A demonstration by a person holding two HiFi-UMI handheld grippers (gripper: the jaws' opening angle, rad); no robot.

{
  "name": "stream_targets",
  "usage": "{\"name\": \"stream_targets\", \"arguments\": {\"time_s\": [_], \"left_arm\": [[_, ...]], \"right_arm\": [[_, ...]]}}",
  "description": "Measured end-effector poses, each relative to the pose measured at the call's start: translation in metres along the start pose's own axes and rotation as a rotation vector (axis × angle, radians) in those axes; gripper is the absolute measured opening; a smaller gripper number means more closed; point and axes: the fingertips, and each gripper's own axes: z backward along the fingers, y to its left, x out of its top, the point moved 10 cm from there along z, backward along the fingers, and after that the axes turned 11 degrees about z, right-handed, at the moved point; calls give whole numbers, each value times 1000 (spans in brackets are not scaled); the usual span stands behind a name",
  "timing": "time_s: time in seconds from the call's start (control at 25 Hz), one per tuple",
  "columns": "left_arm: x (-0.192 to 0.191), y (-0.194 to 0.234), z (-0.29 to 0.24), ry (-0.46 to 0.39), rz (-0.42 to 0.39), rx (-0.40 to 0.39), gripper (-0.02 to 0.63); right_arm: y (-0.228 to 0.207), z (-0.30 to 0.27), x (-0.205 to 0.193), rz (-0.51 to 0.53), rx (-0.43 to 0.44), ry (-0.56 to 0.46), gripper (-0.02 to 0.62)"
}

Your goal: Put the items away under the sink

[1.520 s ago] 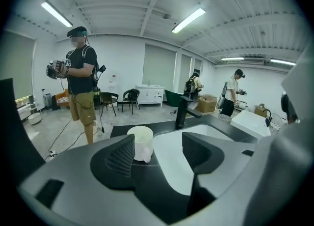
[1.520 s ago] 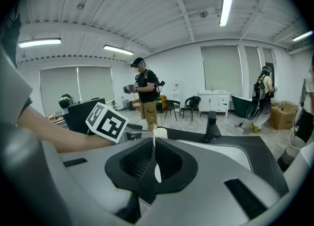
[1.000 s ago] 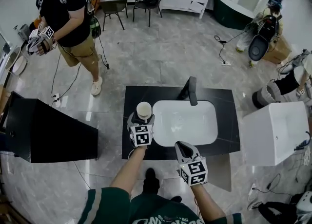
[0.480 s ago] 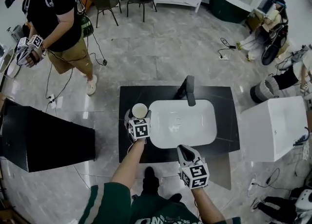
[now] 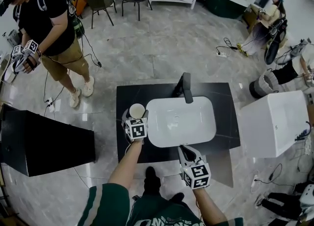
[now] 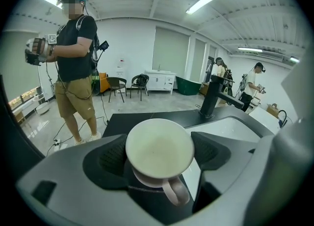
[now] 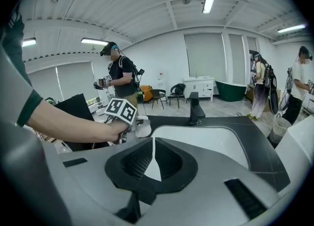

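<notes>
Open basin (image 5: 196, 122) w/ faucet (image 5: 186, 87) behind

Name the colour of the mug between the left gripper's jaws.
The mug is creamy white, seen best in the left gripper view.

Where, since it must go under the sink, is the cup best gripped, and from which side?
Across the round body below the rim, from the near side, as the left gripper does: the cup stands upright, its handle pointing back between the jaws.

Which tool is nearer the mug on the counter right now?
Left. The left tool has the mug between its jaws; the right tool hovers by the counter's front edge, well apart from it.
</notes>
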Motion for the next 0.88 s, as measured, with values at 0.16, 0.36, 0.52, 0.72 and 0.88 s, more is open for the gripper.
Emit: {"name": "stream_targets", "arguments": {"time_s": [0.16,0.36,0.52,0.72,0.88], "left_arm": [[-9,-10,12,-3,-44,-28,417],[-22,-31,32,-7,-89,-70,417],[-32,-57,60,-5,-114,-122,417],[-47,-101,100,-14,-142,-174,417],[-70,-143,130,-14,-169,-203,417]], "right_arm": [[-1,9,0,-2,-11,-15,44],[-2,31,-6,-10,-26,-40,44],[-3,57,-16,-27,-46,-66,44],[-9,103,-34,-35,-63,-100,44],[-18,147,-54,-45,-80,-127,44]]}}
